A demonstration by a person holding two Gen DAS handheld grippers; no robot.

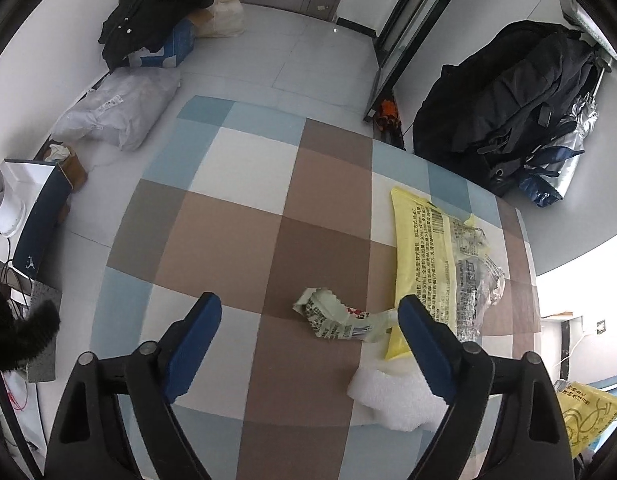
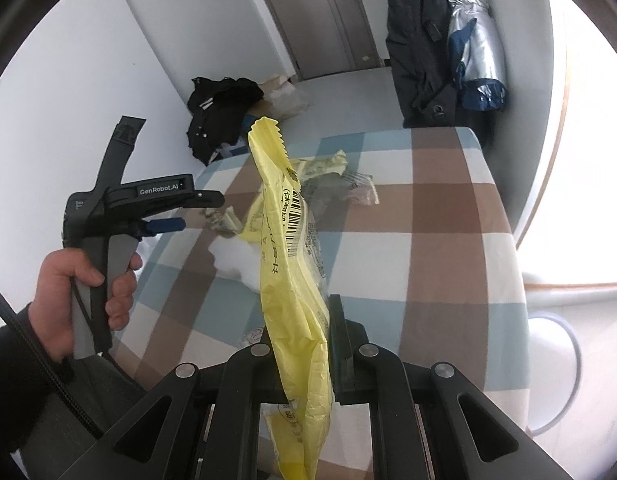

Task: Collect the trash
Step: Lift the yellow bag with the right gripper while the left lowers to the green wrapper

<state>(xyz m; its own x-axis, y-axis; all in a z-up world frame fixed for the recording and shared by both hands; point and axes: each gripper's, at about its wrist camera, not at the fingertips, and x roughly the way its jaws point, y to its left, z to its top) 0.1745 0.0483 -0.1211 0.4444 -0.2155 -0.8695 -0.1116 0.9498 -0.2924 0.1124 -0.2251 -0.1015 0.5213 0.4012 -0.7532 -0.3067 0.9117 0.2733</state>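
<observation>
Right wrist — right hand-held gripper clamps yellow wrapper.

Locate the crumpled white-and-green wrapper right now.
In the left wrist view the crumpled wrapper lies on the checked tablecloth, just left of the flat yellow bag and above the white foam piece.

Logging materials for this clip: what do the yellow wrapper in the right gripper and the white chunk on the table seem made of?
Yellow wrapper: thin glossy plastic film, going by its creases, sheen and serrated end. White chunk: probably soft packing foam, matte with a ragged, torn-looking edge; crumpled paper can't be ruled out.
</observation>
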